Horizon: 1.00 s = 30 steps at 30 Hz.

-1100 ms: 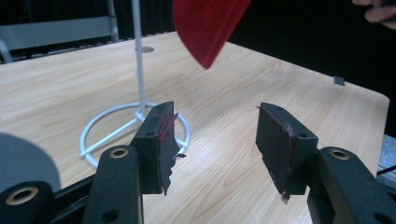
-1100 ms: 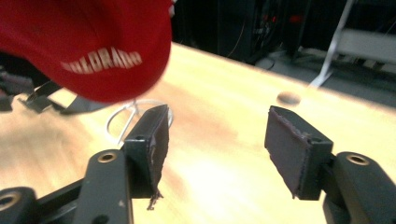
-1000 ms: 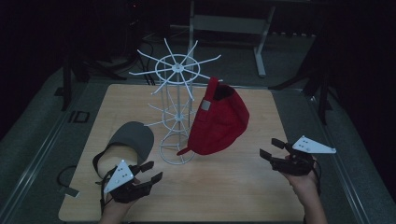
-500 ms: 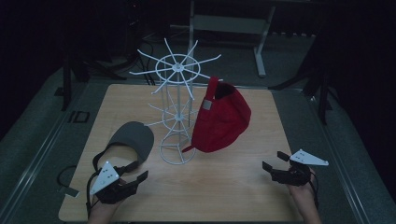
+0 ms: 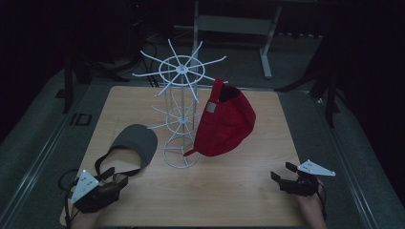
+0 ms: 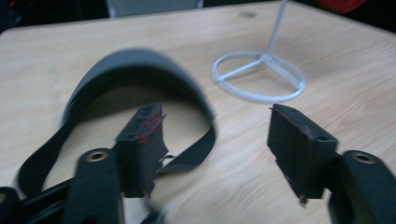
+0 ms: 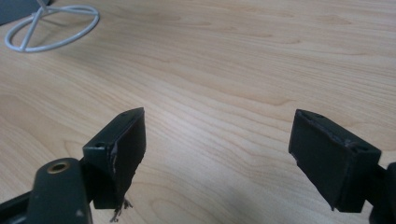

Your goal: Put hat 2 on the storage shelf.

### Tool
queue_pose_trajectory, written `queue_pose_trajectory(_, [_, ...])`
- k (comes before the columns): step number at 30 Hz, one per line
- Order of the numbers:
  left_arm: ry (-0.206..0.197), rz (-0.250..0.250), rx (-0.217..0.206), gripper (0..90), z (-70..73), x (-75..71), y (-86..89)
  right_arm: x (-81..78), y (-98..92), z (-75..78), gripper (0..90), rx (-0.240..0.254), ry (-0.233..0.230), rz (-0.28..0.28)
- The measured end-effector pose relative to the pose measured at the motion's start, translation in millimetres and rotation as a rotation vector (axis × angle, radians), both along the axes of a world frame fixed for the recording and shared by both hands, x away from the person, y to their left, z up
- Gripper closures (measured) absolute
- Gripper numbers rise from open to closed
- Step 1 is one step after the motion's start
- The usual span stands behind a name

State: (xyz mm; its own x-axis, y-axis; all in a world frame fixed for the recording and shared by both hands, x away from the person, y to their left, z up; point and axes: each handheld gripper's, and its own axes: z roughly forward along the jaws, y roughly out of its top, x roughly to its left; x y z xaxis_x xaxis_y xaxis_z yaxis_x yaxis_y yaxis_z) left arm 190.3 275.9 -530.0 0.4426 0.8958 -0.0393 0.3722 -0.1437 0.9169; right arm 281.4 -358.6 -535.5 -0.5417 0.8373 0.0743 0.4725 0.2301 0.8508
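Wooden table [image 5: 239, 191], perhaps visor [image 5: 136, 143], grippers apart.

The light wooden table top [image 7: 261, 56] under both grippers has a smooth, matt finish with fine grain lines. Ahead of the left gripper's matt black jaws lies a grey visor with a black cloth strap [image 6: 135, 70], matt too. The thin white wire stand [image 5: 181, 109] looks like painted metal. The red cloth cap [image 5: 224, 121] hanging on it looks soft.

no readable text, labels, brands or numbers on anything
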Motion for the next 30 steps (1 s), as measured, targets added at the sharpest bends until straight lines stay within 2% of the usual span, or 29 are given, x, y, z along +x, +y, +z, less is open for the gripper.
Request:
queue_pose_trajectory(3, [0.023, 0.066, 0.014, 29.3, -4.5, -3.9, 11.0, -1.3, -0.6, -1.0, 18.7, 0.000, -0.003, -0.002])
queue_pose_trajectory(4, [0.066, 0.098, 0.017, 26.3, -8.3, -5.0, 17.6, -2.3, -1.3, -1.5, 18.7, 0.008, -0.008, -0.008])
queue_pose_trajectory(5, [0.066, 0.098, 0.017, 24.0, -8.3, -5.0, 17.6, -2.3, -1.3, -1.5, 18.7, 0.008, -0.008, -0.008])
queue_pose_trajectory(8, [0.112, 0.140, 0.029, 22.5, -14.2, -7.3, 22.0, -3.3, -2.3, -3.7, 18.7, 0.002, -0.008, -0.018])
queue_pose_trajectory(9, [0.134, 0.165, 0.045, 19.0, -17.0, -8.0, 21.8, -3.7, -2.7, -4.5, 18.7, 0.000, -0.008, -0.022])
queue_pose_trajectory(10, [0.134, 0.165, 0.045, 17.4, -17.0, -8.0, 21.8, -3.7, -2.7, -4.5, 18.7, 0.000, -0.008, -0.022])
queue_pose_trajectory(11, [0.151, 0.186, 0.050, 15.2, -20.0, -7.7, 21.5, -5.7, -3.6, -6.6, 18.7, 0.004, -0.006, -0.027])
queue_pose_trajectory(16, [0.197, 0.204, 0.078, 12.4, -27.3, 0.2, 18.4, -6.6, -3.6, -9.3, 18.7, 0.005, -0.001, -0.028])
queue_pose_trajectory(19, [0.209, 0.213, 0.084, 12.4, -29.3, 4.7, 18.0, -6.4, -3.2, -9.9, 18.7, 0.006, -0.001, -0.028])
queue_pose_trajectory(20, [0.218, 0.235, 0.082, 12.4, -30.2, 9.6, 17.7, -6.0, -2.8, -9.7, 18.7, 0.006, 0.000, -0.026])
queue_pose_trajectory(23, [0.226, 0.250, 0.086, 12.4, -30.7, 13.9, 17.6, -4.4, -2.9, -9.4, 18.7, 0.009, 0.000, -0.027])
queue_pose_trajectory(24, [0.232, 0.258, 0.105, 12.4, -32.2, 18.1, 17.0, -3.6, -2.7, -9.4, 18.7, 0.008, -0.003, -0.031])
queue_pose_trajectory(26, [0.237, 0.256, 0.104, 12.4, -33.2, 20.2, 16.4, -3.3, -2.5, -9.6, 18.7, 0.008, -0.005, -0.032])
queue_pose_trajectory(27, [0.253, 0.241, 0.080, 12.4, -34.5, 23.6, 16.9, -2.8, -2.0, -10.0, 18.7, 0.010, -0.006, -0.032])
queue_pose_trajectory(30, [0.274, 0.258, 0.072, 13.4, -36.8, 28.3, 18.2, -2.6, 0.7, -12.9, 18.7, 0.004, -0.014, -0.037])
